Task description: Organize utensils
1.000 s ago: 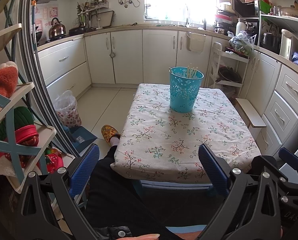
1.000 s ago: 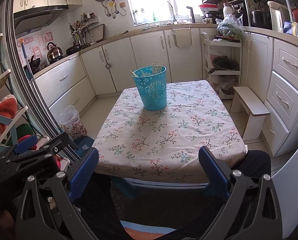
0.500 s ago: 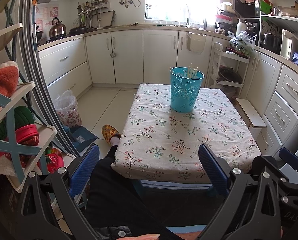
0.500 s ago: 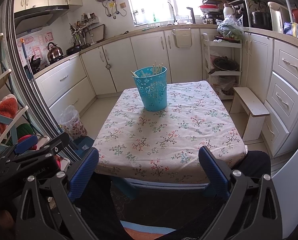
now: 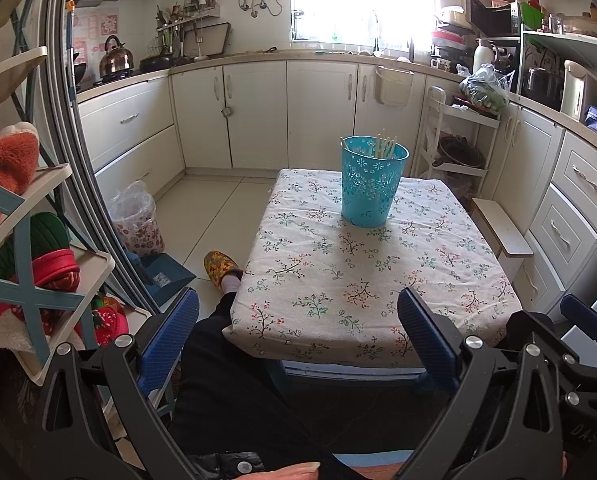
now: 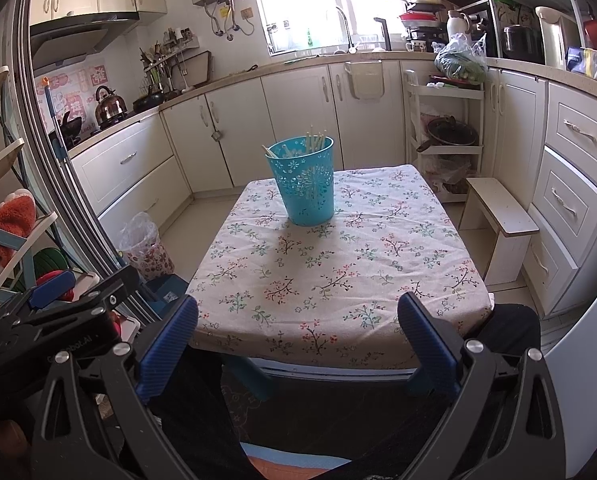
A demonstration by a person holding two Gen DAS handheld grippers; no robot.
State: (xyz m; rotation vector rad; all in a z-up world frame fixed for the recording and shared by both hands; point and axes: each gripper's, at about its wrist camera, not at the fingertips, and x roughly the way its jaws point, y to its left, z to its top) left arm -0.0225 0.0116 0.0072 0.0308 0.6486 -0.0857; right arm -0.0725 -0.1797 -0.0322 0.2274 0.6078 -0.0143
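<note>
**Both claws spread wide short of the table, utensils standing in the blue basket**

I see my left gripper (image 5: 298,336) nearest, its blue pads spread wide with nothing between them, hanging over dark trouser legs (image 5: 234,380) before the table's near edge. My right gripper (image 6: 298,336) is likewise spread and empty, just off that same near edge; in its view the left gripper's black frame shows at the lower left.

The table (image 5: 378,280) carries a flowered cloth, and its near half lies bare. Toward the far edge, slightly left of centre in the right view, stands the blue basket (image 6: 306,184), upright, with pale utensils (image 6: 314,140) poking above its rim. I cannot tell what kind they are, since the basket wall hides all but their tips.

Off the table's left edge a foot in a yellow slipper (image 5: 218,268) rests on the floor, with a lined bin (image 5: 136,220) beyond it. Off the right edge stands a small white stool (image 6: 498,220). A shelf rack (image 5: 26,264) crowds the left view's edge. Cabinets (image 5: 258,116) close the far side; the window glare washes out the sink area.
</note>
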